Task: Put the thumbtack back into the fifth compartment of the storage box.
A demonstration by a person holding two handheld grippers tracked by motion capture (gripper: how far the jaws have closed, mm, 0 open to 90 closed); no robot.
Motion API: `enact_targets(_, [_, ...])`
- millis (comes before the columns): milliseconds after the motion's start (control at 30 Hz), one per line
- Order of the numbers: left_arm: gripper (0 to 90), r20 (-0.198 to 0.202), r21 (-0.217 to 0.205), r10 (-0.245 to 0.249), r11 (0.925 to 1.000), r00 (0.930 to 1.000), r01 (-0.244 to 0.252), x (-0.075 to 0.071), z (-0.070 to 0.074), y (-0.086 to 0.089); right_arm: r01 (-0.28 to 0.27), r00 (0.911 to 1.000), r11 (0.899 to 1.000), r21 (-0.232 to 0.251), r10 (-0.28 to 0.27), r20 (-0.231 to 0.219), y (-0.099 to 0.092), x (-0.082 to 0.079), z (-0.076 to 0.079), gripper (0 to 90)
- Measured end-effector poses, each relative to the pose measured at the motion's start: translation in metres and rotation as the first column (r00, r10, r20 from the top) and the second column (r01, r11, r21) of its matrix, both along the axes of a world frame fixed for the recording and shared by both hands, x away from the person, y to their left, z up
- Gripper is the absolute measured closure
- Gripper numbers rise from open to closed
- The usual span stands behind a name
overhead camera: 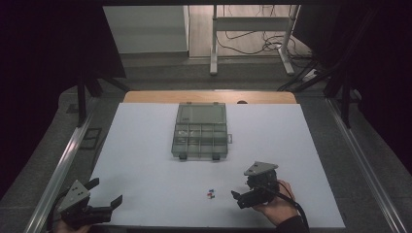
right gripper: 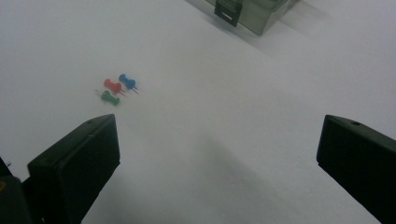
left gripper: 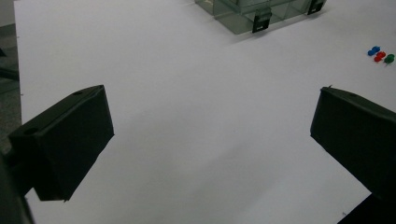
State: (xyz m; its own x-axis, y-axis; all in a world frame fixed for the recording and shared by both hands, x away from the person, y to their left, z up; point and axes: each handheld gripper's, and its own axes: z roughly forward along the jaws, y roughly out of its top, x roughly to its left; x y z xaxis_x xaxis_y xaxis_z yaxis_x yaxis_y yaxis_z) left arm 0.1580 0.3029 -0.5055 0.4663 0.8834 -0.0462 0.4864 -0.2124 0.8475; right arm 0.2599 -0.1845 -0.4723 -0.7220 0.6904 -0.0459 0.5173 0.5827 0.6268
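Three small push pins lie close together on the white mat: blue [right gripper: 125, 80], red [right gripper: 112, 85] and green [right gripper: 109, 97]. From above they are a tiny cluster [overhead camera: 210, 193] near the front middle. A clear plastic compartment box [overhead camera: 200, 131] stands at the mat's centre, its lid folded open toward the back. My right gripper [overhead camera: 241, 191] is open just right of the pins, held in a hand, nothing between its jaws [right gripper: 217, 135]. My left gripper [overhead camera: 105, 192] is open at the front left corner, also empty [left gripper: 210, 107], with the pins [left gripper: 380, 55] far to its right.
The white mat [overhead camera: 145, 160] covers most of the table, and a wooden edge [overhead camera: 209, 96] shows behind it. Metal rails [overhead camera: 63, 160] run along both sides. The box's front latches [left gripper: 261, 21] face me. A desk frame and cables [overhead camera: 252, 43] stand on the floor beyond.
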Motion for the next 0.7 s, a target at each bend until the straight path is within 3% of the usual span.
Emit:
enact_targets(300, [0.0,-0.001,0.004,-0.002,1.0000,1.0000,0.002,0.000,0.000,0.000,-0.039,0.9992,0.997,-0.060,0.038,-0.016,0.017,0.005,-0.003,0.0])
enact_targets(467, [0.0,0.000,0.004,-0.003,1.0000,1.0000,0.003,0.000,0.000,-0.001,-0.055,0.9983,0.996,-0.071,0.053,-0.022,0.025,0.009,-0.003,1.6])
enact_targets(600, [0.1,-0.002,0.008,-0.007,0.9999,1.0000,0.007,0.000,0.000,0.000,-0.062,0.9977,0.996,-0.070,0.060,-0.033,0.034,0.014,-0.004,5.4])
enact_targets(700, [0.1,-0.002,0.007,-0.008,0.9999,1.0000,0.008,0.000,0.000,0.000,-0.101,0.9939,0.991,-0.082,0.097,-0.052,0.044,0.017,-0.006,12.4])
